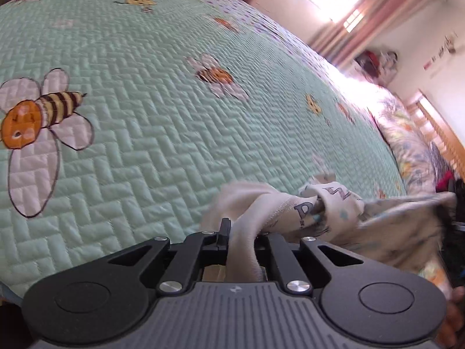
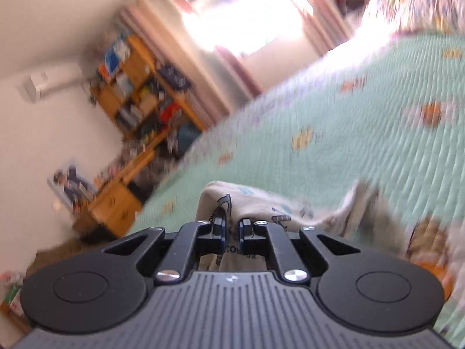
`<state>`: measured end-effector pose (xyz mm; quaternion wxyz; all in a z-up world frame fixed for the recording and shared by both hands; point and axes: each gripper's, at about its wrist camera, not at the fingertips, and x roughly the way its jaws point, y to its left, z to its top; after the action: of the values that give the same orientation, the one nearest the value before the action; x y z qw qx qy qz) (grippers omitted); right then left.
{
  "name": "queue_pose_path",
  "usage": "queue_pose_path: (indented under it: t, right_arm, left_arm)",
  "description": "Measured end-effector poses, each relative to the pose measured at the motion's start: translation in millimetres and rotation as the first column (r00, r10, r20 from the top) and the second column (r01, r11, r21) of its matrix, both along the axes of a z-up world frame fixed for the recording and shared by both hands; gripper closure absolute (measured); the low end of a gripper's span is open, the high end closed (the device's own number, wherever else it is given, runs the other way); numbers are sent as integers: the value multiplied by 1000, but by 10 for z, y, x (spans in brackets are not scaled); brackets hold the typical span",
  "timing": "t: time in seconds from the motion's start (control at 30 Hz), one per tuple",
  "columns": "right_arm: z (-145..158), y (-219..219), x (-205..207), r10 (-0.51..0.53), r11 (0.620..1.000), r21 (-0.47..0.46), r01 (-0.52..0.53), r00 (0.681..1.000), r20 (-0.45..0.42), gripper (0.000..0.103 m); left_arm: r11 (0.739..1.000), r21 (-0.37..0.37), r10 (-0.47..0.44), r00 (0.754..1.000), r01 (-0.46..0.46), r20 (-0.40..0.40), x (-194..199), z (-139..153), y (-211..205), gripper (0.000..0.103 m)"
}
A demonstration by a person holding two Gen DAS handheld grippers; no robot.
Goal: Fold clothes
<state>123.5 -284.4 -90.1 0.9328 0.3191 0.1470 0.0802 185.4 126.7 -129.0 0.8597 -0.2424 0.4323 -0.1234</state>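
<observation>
Where the left gripper (image 1: 241,232) sits nearest, its jaws are pinched tight on a twisted band of the cream printed garment (image 1: 328,206), which trails off to the right over the mint quilt (image 1: 145,133) with its bees. The right gripper (image 2: 231,228) is nearly shut, apparently nipping a fold of the same cloth, though blur clouds it. Beyond stand a wooden shelf (image 2: 139,87) and a bright window (image 2: 244,8).

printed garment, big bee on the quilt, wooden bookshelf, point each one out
printed garment (image 1: 325,203), left wrist view, on the bunched fold with the letters
big bee (image 1: 43,110), left wrist view, on its striped body
wooden bookshelf (image 2: 142,93), right wrist view, on the middle shelves
</observation>
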Motion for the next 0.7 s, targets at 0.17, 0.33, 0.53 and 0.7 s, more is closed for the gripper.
queue_pose_path:
  t: [0.17, 0.33, 0.53, 0.7]
  right_arm:
    - [516, -776, -43, -252, 968, 35, 250, 956, 153, 93]
    - [21, -1172, 97, -305, 947, 82, 312, 948, -87, 70]
    - [-890, -660, -284, -184, 979, 41, 201, 948, -261, 69]
    - [-603, 262, -384, 62, 979, -182, -89, 987, -148, 69]
  left_arm:
    - [985, -151, 96, 993, -85, 69, 94, 279, 377, 96]
    - [997, -71, 1, 999, 3, 52, 107, 273, 120, 89]
    - [997, -46, -68, 997, 66, -38, 9, -118, -10, 90]
    - [998, -46, -51, 999, 50, -14, 13, -51, 47, 87]
